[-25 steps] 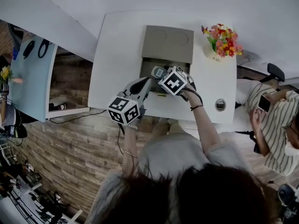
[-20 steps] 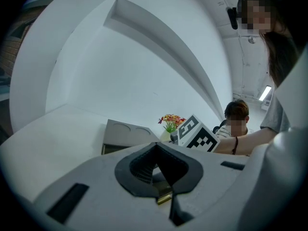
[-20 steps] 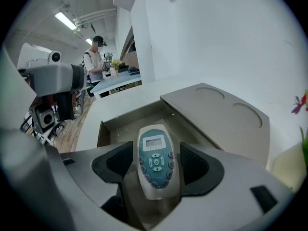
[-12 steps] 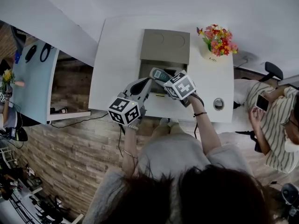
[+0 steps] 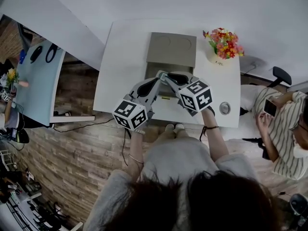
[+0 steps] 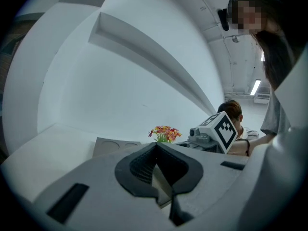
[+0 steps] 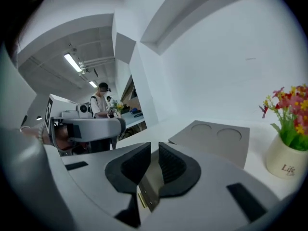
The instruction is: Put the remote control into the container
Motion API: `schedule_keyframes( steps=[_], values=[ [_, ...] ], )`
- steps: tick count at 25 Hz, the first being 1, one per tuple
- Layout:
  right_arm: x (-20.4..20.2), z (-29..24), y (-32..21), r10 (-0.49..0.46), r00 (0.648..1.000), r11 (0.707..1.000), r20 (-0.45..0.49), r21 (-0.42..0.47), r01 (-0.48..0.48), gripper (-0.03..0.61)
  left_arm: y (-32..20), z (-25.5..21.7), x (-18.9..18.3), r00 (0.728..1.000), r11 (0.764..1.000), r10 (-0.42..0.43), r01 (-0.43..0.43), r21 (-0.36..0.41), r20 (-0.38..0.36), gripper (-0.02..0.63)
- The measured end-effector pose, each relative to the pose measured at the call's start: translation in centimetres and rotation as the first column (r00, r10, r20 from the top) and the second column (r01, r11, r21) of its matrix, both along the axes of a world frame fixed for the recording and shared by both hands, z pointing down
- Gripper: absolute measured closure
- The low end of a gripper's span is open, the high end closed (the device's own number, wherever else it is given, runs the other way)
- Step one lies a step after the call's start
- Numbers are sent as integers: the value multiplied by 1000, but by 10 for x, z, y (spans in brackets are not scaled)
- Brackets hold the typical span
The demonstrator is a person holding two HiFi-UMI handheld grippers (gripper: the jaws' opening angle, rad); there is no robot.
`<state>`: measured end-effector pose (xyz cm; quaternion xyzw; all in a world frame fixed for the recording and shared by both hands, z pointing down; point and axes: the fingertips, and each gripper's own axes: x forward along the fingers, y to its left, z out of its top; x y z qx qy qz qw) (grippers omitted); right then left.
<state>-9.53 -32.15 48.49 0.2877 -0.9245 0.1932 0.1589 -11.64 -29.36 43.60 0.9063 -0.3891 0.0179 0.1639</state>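
Note:
The grey container (image 5: pixel 172 48) stands open at the table's middle, its lid with two round dents laid back. A pale teal-grey remote control (image 5: pixel 160 74) shows at the container's front left, mostly hidden, so how it lies there is unclear. Just short of the remote, my right gripper (image 5: pixel 167 77) has its jaws closing to a narrow gap, and nothing is between them (image 7: pixel 154 150). My left gripper (image 5: pixel 155 83) hovers at the container's front left corner, shut and empty (image 6: pixel 155 147). The lid also appears in both gripper views (image 7: pixel 216 136) (image 6: pixel 113 146).
A white vase of red and yellow flowers (image 5: pixel 222 44) stands right of the container. A round socket (image 5: pixel 224 108) sits near the white table's (image 5: pixel 120 66) front right. A seated person in stripes (image 5: pixel 281 129) is at far right. A blue desk (image 5: pixel 33 81) lies left.
My right gripper has drawn back toward me and to the right, leaving the remote at the container. Its jaws have narrowed. The left gripper has barely moved.

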Motion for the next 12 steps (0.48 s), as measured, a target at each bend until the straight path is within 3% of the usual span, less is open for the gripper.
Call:
schedule_keyframes(
  steps=[4, 12],
  values=[
    [5, -28, 8, -14, 997, 999, 74, 53, 10, 574, 5, -12, 7, 1000, 999, 19, -19, 35, 8, 611],
    [14, -81, 20, -11, 985, 988, 174, 153, -16, 578, 20, -43, 18, 997, 993, 58, -62, 104, 50, 611]
  ],
)
